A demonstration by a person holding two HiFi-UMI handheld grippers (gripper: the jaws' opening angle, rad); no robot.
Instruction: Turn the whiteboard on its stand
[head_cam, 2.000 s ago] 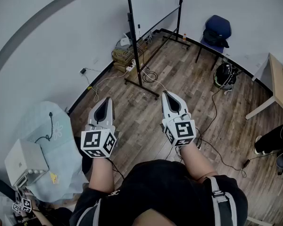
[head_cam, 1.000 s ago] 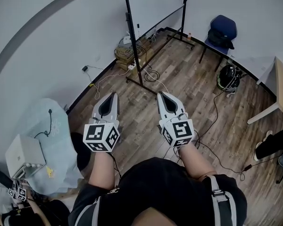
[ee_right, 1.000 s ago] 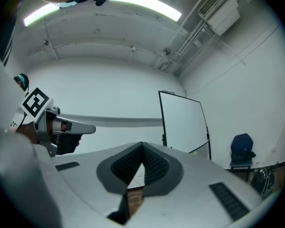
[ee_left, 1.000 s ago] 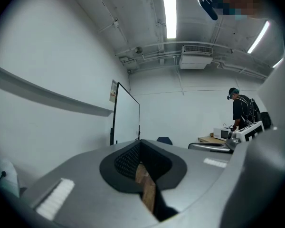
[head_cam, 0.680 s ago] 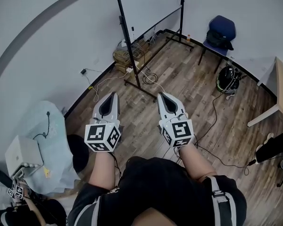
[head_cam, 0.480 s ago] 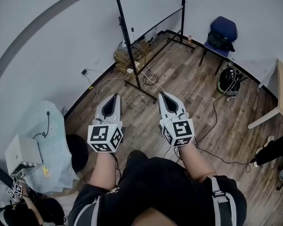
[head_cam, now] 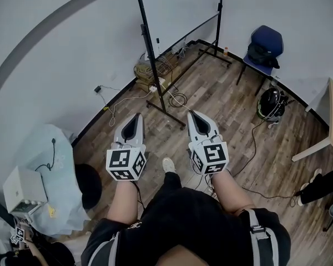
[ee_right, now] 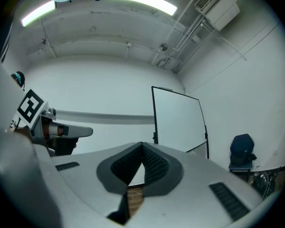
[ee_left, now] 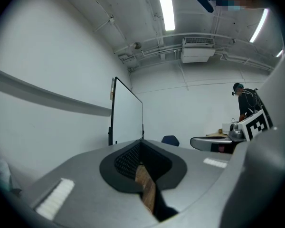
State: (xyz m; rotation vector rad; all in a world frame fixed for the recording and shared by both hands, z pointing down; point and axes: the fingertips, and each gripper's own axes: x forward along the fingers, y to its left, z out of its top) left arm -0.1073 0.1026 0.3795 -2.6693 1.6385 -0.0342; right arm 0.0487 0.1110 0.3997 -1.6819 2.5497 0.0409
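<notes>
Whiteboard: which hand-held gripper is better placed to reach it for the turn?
Right, marginally. The whiteboard runs away to the right of its near post, and the right hand-held gripper looks onto its face; the left hand-held gripper sees it narrowly. Both are shut and well short.

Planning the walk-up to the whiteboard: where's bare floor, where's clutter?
Bare: wood floor between the whiteboard stand and the chair; also between left gripper and right gripper. Crowded: cable pile against the wall behind the stand, coiled cable at the stand's near foot.
</notes>
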